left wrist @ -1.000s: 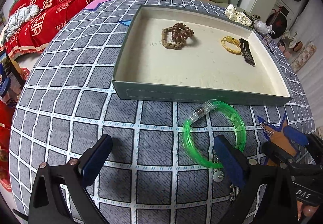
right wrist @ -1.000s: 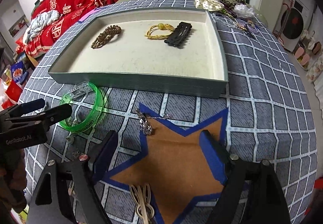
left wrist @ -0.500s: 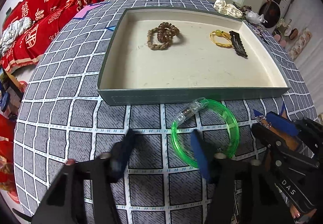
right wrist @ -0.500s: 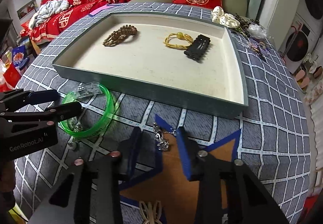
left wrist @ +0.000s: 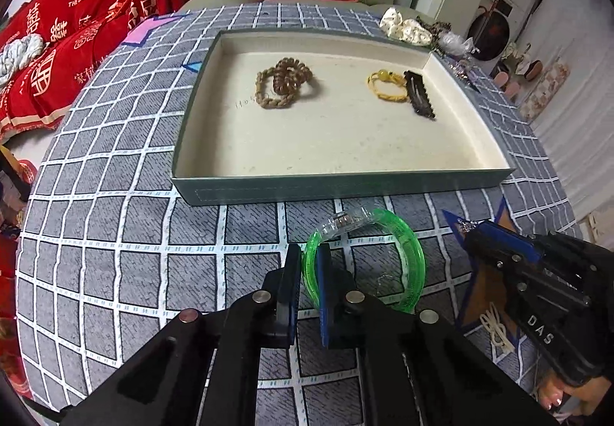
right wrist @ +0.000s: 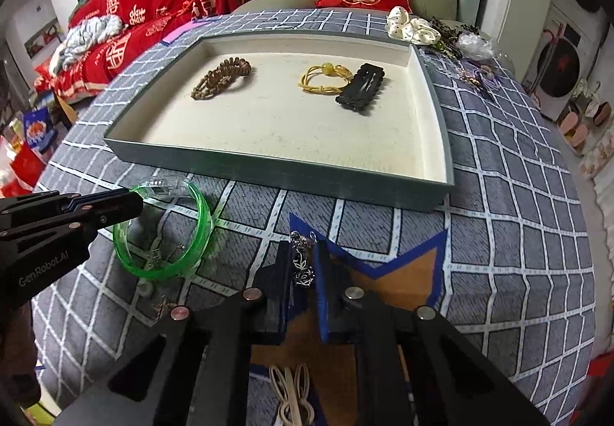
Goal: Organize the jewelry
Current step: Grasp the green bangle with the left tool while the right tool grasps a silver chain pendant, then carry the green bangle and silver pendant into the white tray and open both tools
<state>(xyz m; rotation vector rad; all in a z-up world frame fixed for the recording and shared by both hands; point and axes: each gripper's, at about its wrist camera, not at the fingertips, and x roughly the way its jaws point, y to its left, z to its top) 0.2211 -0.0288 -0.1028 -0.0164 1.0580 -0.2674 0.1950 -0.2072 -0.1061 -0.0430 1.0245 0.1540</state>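
Observation:
My left gripper (left wrist: 309, 265) is shut on the rim of a green translucent bangle (left wrist: 406, 261), which lies in front of the grey tray (left wrist: 337, 188); the bangle also shows in the right wrist view (right wrist: 192, 234). My right gripper (right wrist: 303, 265) is shut on a silver chain ornament (right wrist: 301, 265) at the edge of the brown star patch (right wrist: 383, 280). The tray (right wrist: 268, 167) holds brown bead bracelets (left wrist: 284, 84), a yellow cord bracelet (left wrist: 385, 86) and a black hair clip (left wrist: 420, 98).
A cream scrunchie (right wrist: 408, 27) and a pile of beads and small jewelry (right wrist: 466, 50) lie on the checked tablecloth behind the tray's right corner. A beige band (right wrist: 291, 391) lies on the star patch near me. Red bedding (left wrist: 76, 23) lies beyond the table's left.
Both grippers have closed from wide open: the left on the green bangle's rim, the right on the silver chain ornament. Both moved forward slightly toward the tray.

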